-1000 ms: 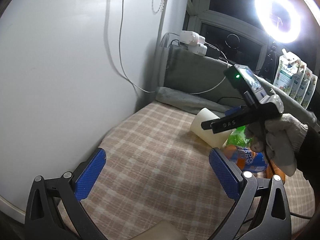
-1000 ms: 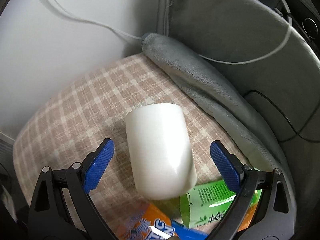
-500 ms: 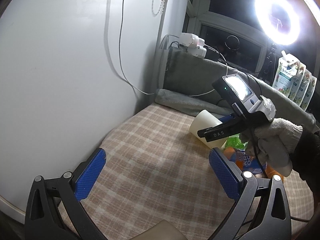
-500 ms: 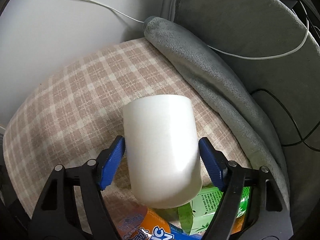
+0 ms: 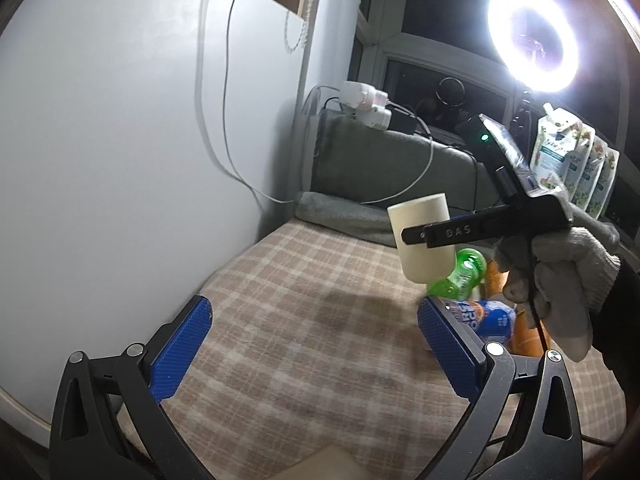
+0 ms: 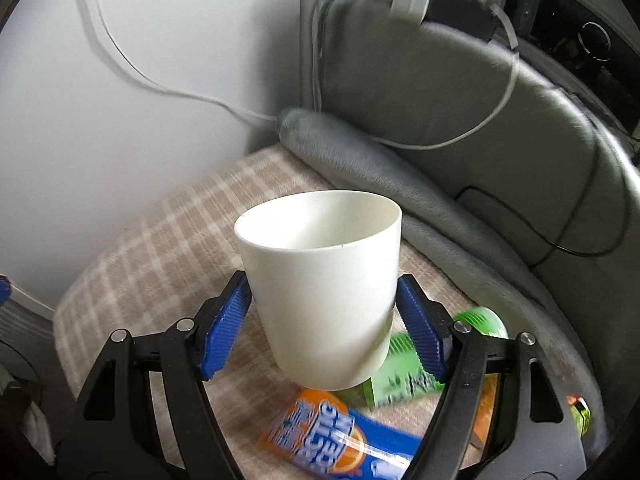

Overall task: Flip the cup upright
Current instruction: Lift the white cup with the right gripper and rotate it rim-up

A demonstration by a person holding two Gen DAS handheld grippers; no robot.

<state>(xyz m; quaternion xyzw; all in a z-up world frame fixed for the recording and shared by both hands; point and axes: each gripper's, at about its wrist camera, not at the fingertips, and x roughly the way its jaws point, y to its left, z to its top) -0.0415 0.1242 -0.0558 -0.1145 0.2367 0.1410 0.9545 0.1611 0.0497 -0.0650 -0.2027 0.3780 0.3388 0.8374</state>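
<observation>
Left wrist view: cream cup [image 5: 424,240] held off the checked cloth [image 5: 304,312], clamped across its wall by the right gripper [image 5: 416,236], mouth up, axis near vertical, base above the snack packets [image 5: 480,316]. Left gripper [image 5: 312,344] hanging empty, pads wide apart, well short of the cup.

Right wrist view: cup [image 6: 324,292] squeezed between the right gripper [image 6: 324,320] pads, rim on top, hollow visible, plain, smooth, slightly tapered. Cloth [image 6: 160,240] straight below; setting down calls for a level descent.
</observation>
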